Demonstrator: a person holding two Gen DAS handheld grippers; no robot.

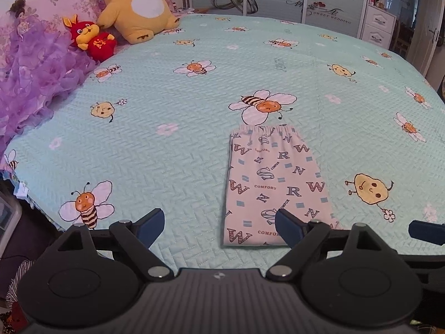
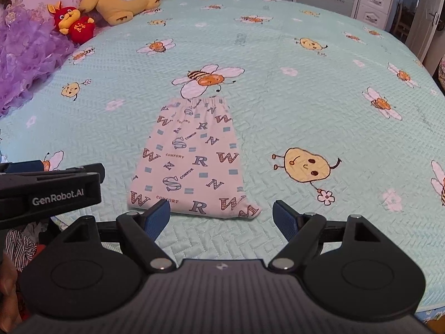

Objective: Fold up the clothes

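Pink cotton pants, printed with letters, lie folded flat on the quilted teal bed, a long rectangle with its gathered waistband toward the top of the frame. Left gripper and right gripper hover at the near end, jaws spread, holding nothing. Upper left: yellow plush, red plush, purple ruffles.
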